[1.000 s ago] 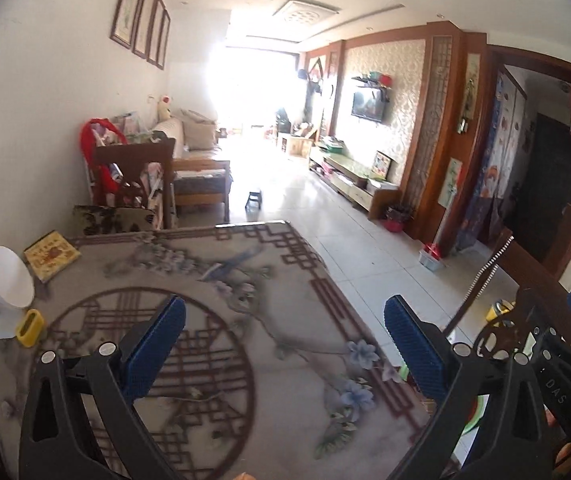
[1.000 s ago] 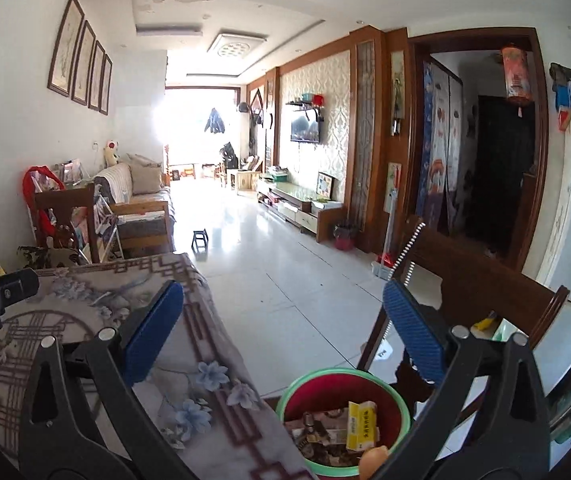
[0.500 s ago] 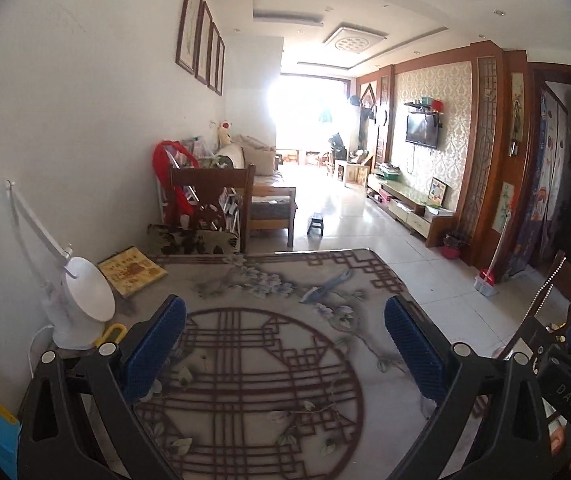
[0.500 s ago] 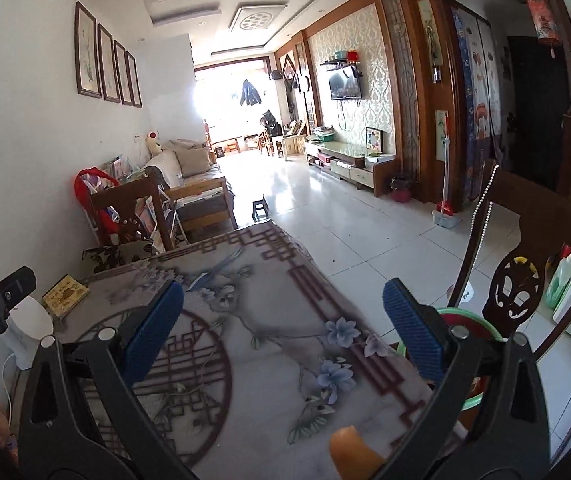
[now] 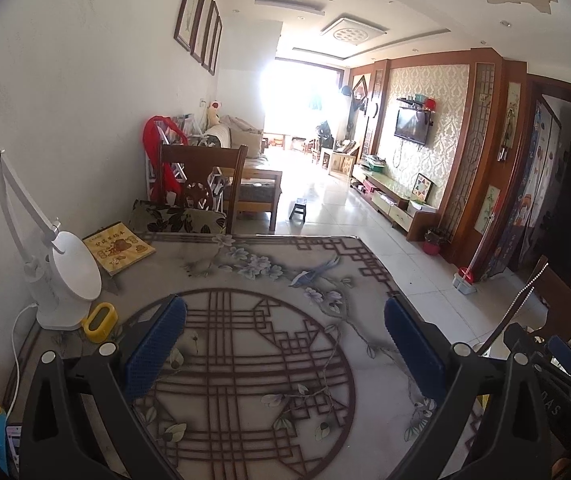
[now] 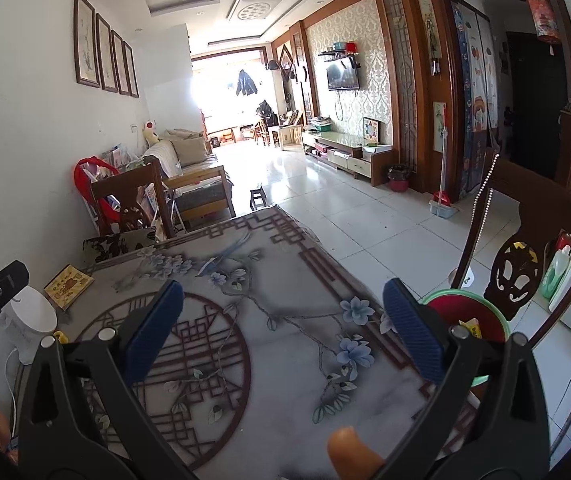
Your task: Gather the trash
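Note:
My left gripper [image 5: 285,340] is open and empty, held over the patterned table top [image 5: 245,280]. My right gripper [image 6: 283,320] is open and empty over the same table [image 6: 225,280], near its right edge. A red bin with a green rim [image 6: 473,312] stands on the floor just right of the table, with a yellow carton [image 6: 471,328] showing inside; my right finger hides part of it. The right gripper's body shows at the lower right of the left wrist view [image 5: 557,368]. No loose trash shows on the table.
A white desk lamp [image 5: 61,280], a small yellow object [image 5: 99,322] and a yellow booklet [image 5: 119,248] lie at the table's left side. Wooden chairs stand at the far end [image 5: 201,188] and at the right [image 6: 533,248]. Tiled floor [image 6: 365,232] lies to the right.
Both grippers have swung left, from the bin side back over the table. The bin, central in the right wrist view a second ago, now sits at its right edge. Both stayed open.

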Demonstrator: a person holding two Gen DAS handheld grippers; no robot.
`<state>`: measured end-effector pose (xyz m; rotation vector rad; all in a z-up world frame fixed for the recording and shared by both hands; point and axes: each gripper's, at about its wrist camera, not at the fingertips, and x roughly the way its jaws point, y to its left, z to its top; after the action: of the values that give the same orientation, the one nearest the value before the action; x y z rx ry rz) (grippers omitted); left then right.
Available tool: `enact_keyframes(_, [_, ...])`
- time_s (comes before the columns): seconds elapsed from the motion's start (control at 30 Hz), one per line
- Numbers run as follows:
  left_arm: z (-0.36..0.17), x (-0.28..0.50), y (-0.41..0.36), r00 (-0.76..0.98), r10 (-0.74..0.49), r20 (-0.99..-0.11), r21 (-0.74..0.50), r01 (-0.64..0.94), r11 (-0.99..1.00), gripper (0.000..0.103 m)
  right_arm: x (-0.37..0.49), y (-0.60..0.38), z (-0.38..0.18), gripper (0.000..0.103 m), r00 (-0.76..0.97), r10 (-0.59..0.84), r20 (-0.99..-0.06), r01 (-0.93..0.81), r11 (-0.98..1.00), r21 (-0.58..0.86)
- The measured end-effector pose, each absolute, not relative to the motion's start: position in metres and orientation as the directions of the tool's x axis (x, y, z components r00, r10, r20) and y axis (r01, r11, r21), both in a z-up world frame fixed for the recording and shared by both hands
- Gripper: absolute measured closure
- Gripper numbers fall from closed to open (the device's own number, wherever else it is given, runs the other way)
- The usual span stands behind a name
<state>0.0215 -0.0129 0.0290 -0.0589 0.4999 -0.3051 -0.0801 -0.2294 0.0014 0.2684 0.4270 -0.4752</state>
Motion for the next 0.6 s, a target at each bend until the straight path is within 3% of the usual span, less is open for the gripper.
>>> enact_keyframes(0.6, [0.0193, 0.0272, -0.0122, 0.802, -0.334, -0.496, -0.151, 0.299, 0.942, 0.008, -0.0870, -0.2263, 0.0036, 0.004, 0.787, -0.417, -0.454, 0.527, 0.837, 0.146])
